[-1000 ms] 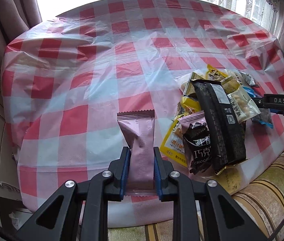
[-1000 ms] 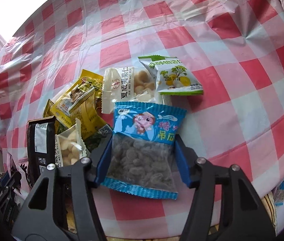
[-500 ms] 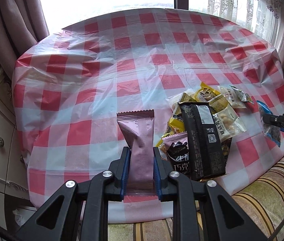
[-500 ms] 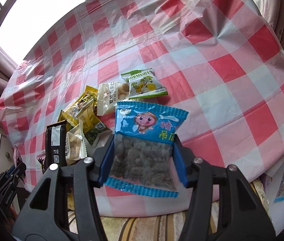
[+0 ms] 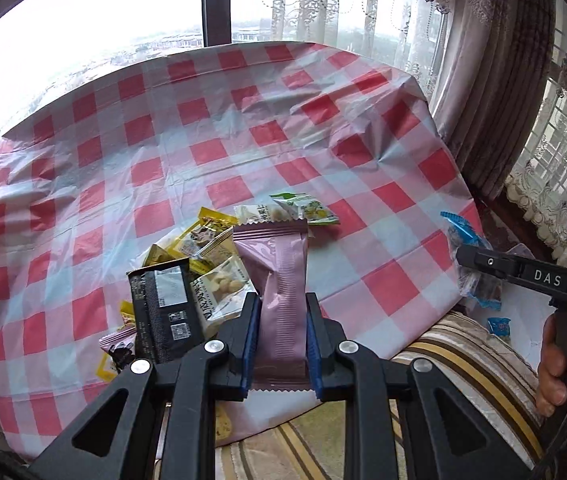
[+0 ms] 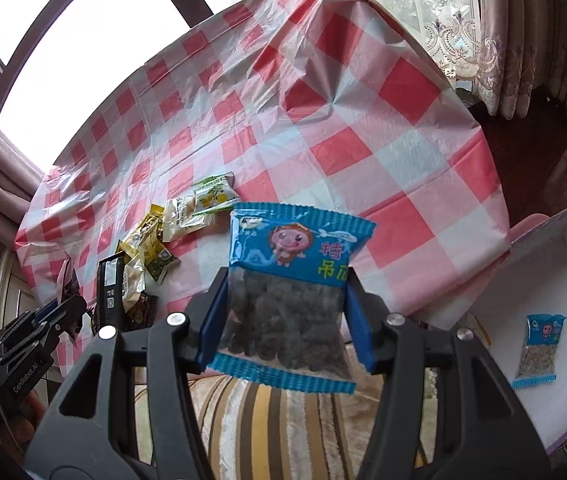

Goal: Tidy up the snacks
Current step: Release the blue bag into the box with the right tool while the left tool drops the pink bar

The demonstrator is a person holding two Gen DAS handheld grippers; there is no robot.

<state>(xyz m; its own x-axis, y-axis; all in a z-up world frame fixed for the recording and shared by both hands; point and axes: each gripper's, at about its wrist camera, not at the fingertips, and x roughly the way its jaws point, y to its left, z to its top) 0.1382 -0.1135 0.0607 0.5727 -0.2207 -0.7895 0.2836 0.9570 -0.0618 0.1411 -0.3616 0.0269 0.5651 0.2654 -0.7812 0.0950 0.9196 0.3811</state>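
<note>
left gripper (image 5: 279,344): jaws pinching pink wrapper (image 5: 279,280), held over the table's near edge | snack pile (image 5: 203,264): on checked table (image 5: 163,168), near edge | right gripper (image 6: 287,320): jaws clamping blue raisin packet (image 6: 291,280), held past the table's near right corner | matching blue packet (image 6: 539,350): on white tray (image 6: 531,280), far right

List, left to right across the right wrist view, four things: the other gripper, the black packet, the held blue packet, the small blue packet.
left gripper → black packet → blue raisin packet → small blue packet
</note>
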